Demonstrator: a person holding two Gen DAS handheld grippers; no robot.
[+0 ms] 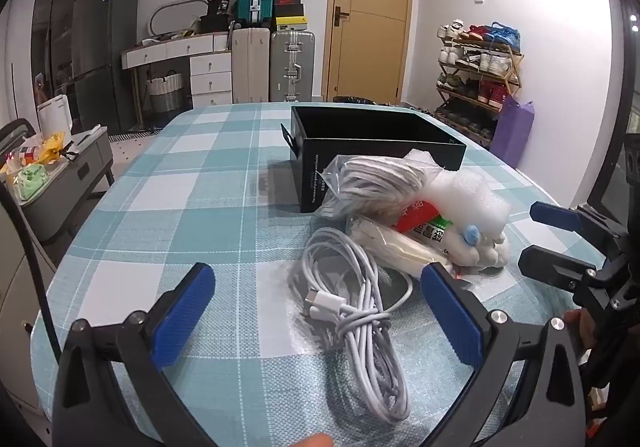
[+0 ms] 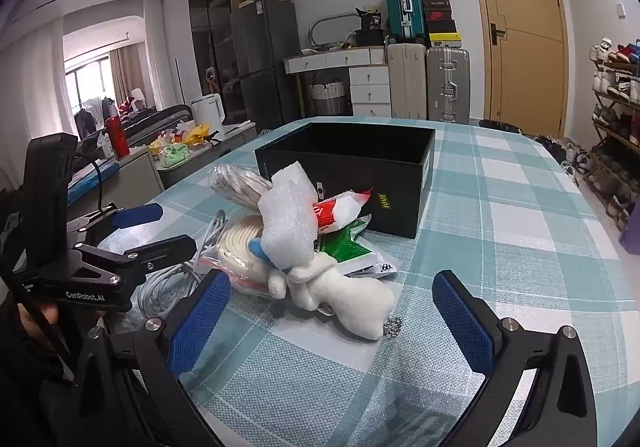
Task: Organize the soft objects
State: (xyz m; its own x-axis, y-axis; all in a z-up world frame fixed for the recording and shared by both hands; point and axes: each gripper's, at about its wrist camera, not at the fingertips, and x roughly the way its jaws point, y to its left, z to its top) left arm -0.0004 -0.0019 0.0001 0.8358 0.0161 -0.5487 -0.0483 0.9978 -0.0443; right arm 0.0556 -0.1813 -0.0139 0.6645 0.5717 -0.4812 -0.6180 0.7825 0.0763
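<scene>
On the checked bench (image 1: 168,183), a heap of soft things lies just near of an open black box (image 1: 372,143), which looks empty. Both hand-held grippers hover above the cloth with jaws spread wide and nothing between them: the left hand-held gripper (image 1: 316,311) over a coiled white cable (image 1: 360,311), the right hand-held gripper (image 2: 332,311) just near of a white plush toy (image 2: 340,295).

Everything in the heap looks light and yielding. The cable is limp and loosely looped, so a pinch across the bundled middle, where its own wrap binds the strands, should lift it whole; a grab at one loop would probably let it uncoil. The plush will squash, so its thick body is the safest hold. The bubble wrap (image 2: 288,215) is springy and almost weightless, and may catch on what lies beneath. The bagged items, a clear bag of pale cord (image 1: 372,183) and a red, white and green packet (image 2: 340,215), are slick plastic; a grip on a bulging part should slip less than one on a flat edge.

From the left wrist, the whole cable and its plug show, while the plush is mostly hidden behind the heap. From the right wrist, the plush lies in full, with a small bead chain (image 2: 394,325) at its near end, and the box's inside is visible.
</scene>
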